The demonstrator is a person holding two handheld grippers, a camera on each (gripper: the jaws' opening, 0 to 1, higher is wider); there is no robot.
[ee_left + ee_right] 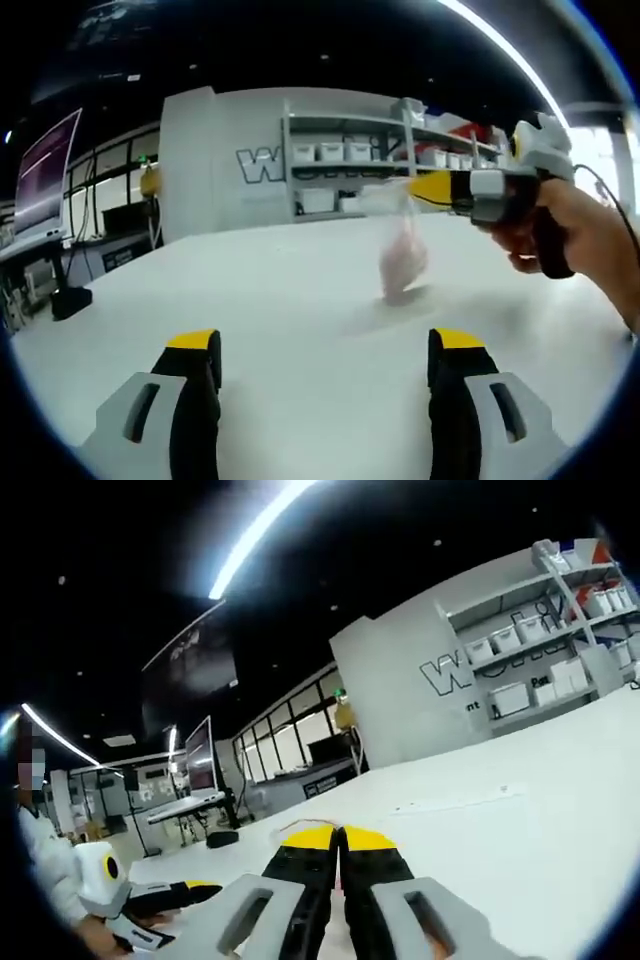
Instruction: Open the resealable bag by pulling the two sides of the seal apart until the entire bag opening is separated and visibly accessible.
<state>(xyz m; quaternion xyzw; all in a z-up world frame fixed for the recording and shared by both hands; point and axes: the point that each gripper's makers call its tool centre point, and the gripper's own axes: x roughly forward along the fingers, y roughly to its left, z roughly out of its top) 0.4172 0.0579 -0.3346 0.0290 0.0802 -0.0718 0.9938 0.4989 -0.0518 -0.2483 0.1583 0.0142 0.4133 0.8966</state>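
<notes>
In the left gripper view, the left gripper (325, 365) is seen with its yellow-tipped jaws set wide apart, nothing between them, over a broad white counter (260, 300). Ahead of it and to its right, the resealable bag (402, 255), clear and blurred with something pinkish inside, is held hanging by its top edge from the right gripper (432, 187), its bottom at or just above the counter surface. That gripper is carried by a hand (585, 235) coming in from the right. Bare counter lies between the left gripper and the bag, and more to the left as far as the counter's far edge. Beyond that edge, shelves (370, 160) with white bins are seen against a wall, and a monitor (45, 175) stands far to the left. In the right gripper view, the right gripper (340, 842) is seen with its jaws pressed together on a thin clear edge of the bag. White counter (530, 810) stretches ahead and to the right. The left gripper (150, 900) is seen low to the left, beside a white sleeve (45, 865).
</notes>
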